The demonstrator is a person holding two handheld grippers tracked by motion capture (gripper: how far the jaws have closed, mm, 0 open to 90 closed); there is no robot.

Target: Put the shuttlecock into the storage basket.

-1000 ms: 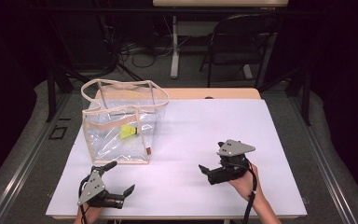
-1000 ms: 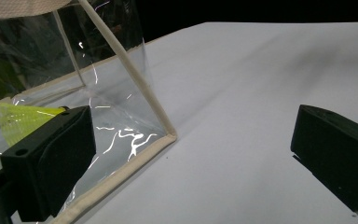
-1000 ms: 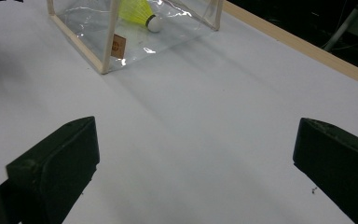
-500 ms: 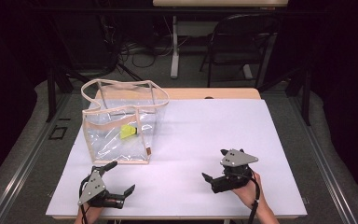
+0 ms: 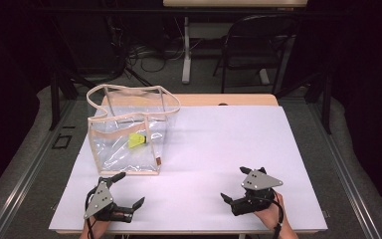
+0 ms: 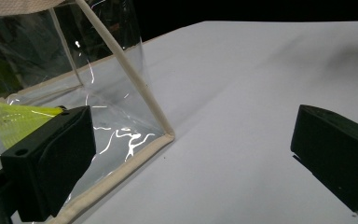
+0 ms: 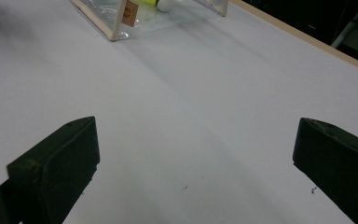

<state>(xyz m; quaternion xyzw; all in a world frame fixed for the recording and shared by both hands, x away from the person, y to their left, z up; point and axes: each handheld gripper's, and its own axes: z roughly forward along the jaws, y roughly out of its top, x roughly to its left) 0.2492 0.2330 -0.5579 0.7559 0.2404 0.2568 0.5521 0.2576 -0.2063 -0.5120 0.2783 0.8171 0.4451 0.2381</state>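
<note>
- a clear plastic tote bag with cream fabric trim and looping cream handles [image 5: 129,134] is standing upright on the white tabletop [image 5: 219,144], toward the table's far left part in the high view.
- its see-through walls are catching wrinkled white glints, and a small brown tag [image 5: 157,161] is sitting at the near right bottom corner of the bag.
- a small yellow-green shuttlecock-like object with a white tip [image 5: 137,141] is lying inside the bag, low down; its exact kind is hard to tell.
- in the left gripper view, the bag's cream-edged corner [image 6: 161,135] is showing just beside the inner face of the left jaw, with the yellow object [image 6: 16,121] glowing through the plastic behind that jaw.
- the left black handheld gripper with a grey plate on top [image 5: 128,190] is resting low at the near left edge of the table, just in front of the bag; its jaws are standing wide apart and gripping nothing.
- the right black handheld gripper with a grey three-cornered plate [image 5: 235,185] is sitting at the near right of the table, well apart from the bag; its jaws are also spread wide with only bare tabletop between them.
- in the right gripper view, the bag's bottom edge and brown tag [image 7: 129,12] are lying far ahead at the top of the frame.
</note>
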